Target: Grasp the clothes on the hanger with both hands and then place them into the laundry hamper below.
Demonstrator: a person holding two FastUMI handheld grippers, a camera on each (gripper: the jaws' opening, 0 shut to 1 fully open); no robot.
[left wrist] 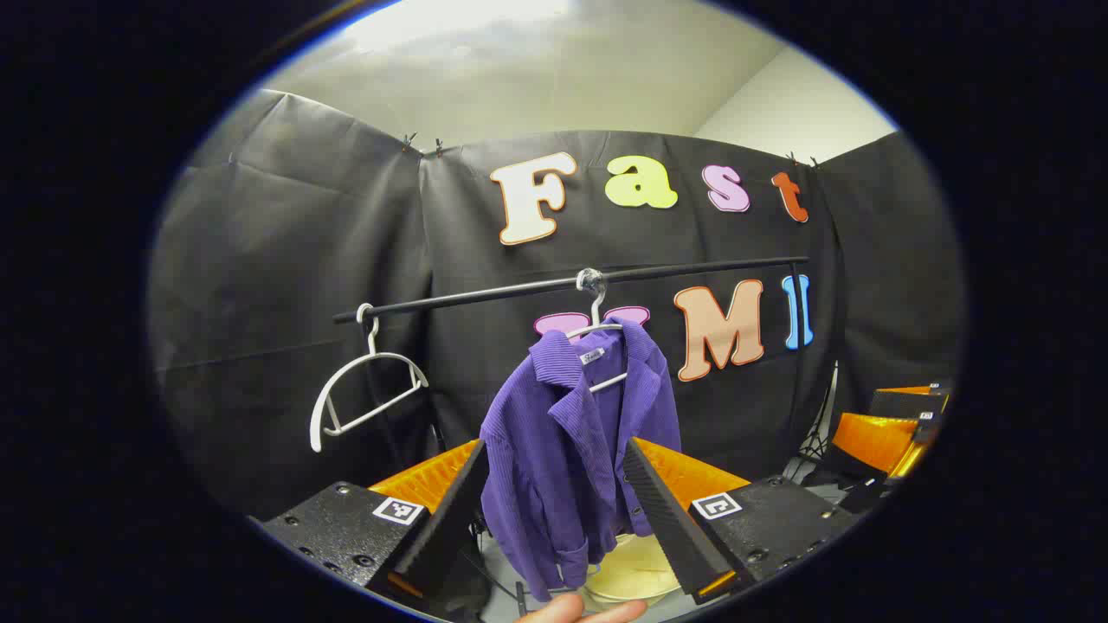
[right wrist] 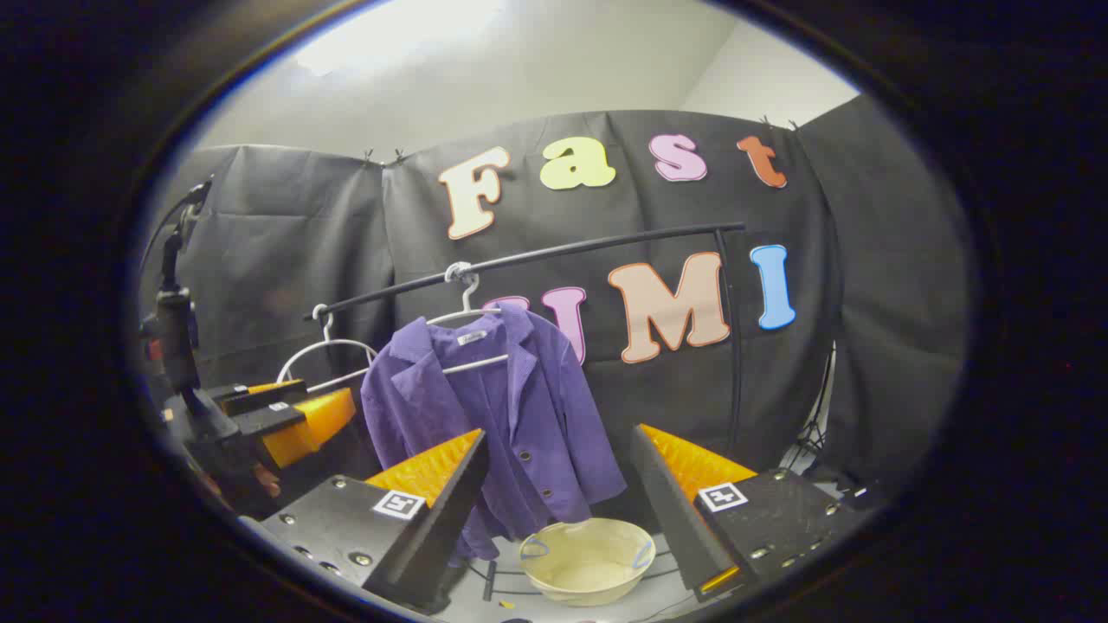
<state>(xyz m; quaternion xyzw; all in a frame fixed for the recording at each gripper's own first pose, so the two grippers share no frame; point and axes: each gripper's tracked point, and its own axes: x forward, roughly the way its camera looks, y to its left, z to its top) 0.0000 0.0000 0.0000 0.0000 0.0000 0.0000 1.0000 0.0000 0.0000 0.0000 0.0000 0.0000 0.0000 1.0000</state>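
Recording booth: black cloth wall, clothes rail, tripod.

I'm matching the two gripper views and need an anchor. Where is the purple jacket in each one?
Left gripper view: the purple jacket hangs at centre, framed between the open fingers of the left gripper.
Right gripper view: it hangs left of centre, above the cream hamper.
Shared landmark: the black rail holding its hanger.

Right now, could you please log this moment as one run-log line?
phase: approach | purple jacket: on hanger | hamper: empty below | left gripper: open | right gripper: open
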